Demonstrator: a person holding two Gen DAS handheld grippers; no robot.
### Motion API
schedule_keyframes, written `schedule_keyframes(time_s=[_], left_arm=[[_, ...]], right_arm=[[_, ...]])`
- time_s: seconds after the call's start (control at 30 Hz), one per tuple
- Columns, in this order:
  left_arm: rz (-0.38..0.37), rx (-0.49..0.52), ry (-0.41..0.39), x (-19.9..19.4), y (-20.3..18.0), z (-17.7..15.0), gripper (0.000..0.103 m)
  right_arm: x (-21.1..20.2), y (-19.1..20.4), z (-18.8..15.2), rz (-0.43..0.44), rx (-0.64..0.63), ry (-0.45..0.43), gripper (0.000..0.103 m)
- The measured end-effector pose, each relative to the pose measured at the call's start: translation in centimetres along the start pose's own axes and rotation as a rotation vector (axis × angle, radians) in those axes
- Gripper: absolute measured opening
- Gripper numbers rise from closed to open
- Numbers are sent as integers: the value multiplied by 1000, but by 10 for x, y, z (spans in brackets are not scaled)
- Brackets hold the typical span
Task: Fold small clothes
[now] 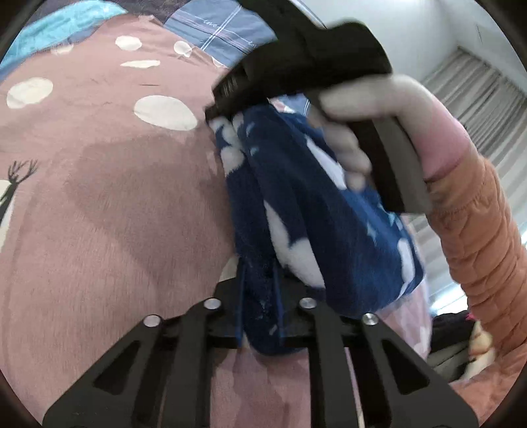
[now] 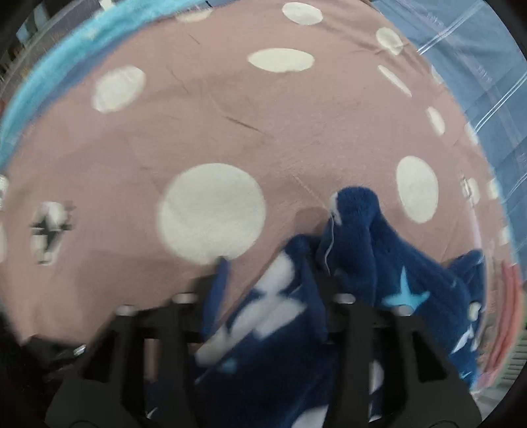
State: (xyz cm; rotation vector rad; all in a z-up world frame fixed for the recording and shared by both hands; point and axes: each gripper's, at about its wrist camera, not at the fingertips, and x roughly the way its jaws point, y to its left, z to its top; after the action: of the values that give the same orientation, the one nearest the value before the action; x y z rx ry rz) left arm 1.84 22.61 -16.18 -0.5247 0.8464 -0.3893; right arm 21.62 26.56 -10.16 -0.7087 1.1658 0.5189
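Both claws are clamped tight on the same navy fleece garment (image 1: 296, 210) with white and pale blue stars. The left gripper (image 1: 260, 296) pinches one end, and the right gripper (image 1: 224, 108), held in a gloved hand (image 1: 355, 108), bites the other, so it hangs bunched above the pink polka-dot bedsheet (image 1: 98, 204). The plaid pillow (image 1: 224, 29) reads "love", too blurry to be sure.

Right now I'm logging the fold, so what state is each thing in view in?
Blue fleece garment: bunched, lifted off the bedding, held at two spots.
Left gripper: shut on the garment.
Right gripper: shut on the garment's upper edge.
Pink spotted bedspread: spread flat, lightly creased.
Curtain: drawn.
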Motion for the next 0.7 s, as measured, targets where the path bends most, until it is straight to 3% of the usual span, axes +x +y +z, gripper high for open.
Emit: schedule_keyframes(time_s=[0.1, 0.17, 0.2, 0.3, 0.4, 0.43, 0.5, 0.6, 0.7], left_arm=[[20, 33, 24, -1, -4, -6, 9], [13, 32, 29, -5, -1, -6, 9], [6, 33, 25, -8, 0, -7, 9], [-3, 52, 2, -16, -2, -9, 9], [5, 64, -7, -21, -3, -8, 9], [5, 63, -4, -20, -3, -9, 10], [18, 53, -5, -20, -2, -9, 13], [64, 28, -59, -37, -1, -9, 13], [21, 20, -163, -70, -8, -3, 13]], right_arm=[[-9, -17, 1, 42, 98, -151, 0], [4, -27, 4, 28, 120, -161, 0], [14, -35, 4, 84, 159, -135, 0], [0, -56, -3, 235, 247, -201, 0], [-38, -73, -18, 288, 257, -262, 6], [-51, -73, -25, 286, 232, -257, 11], [-62, -67, -34, 316, 188, -207, 41], [-55, -48, -48, 257, 108, -121, 36], [-22, -33, -57, 248, 120, -129, 34]])
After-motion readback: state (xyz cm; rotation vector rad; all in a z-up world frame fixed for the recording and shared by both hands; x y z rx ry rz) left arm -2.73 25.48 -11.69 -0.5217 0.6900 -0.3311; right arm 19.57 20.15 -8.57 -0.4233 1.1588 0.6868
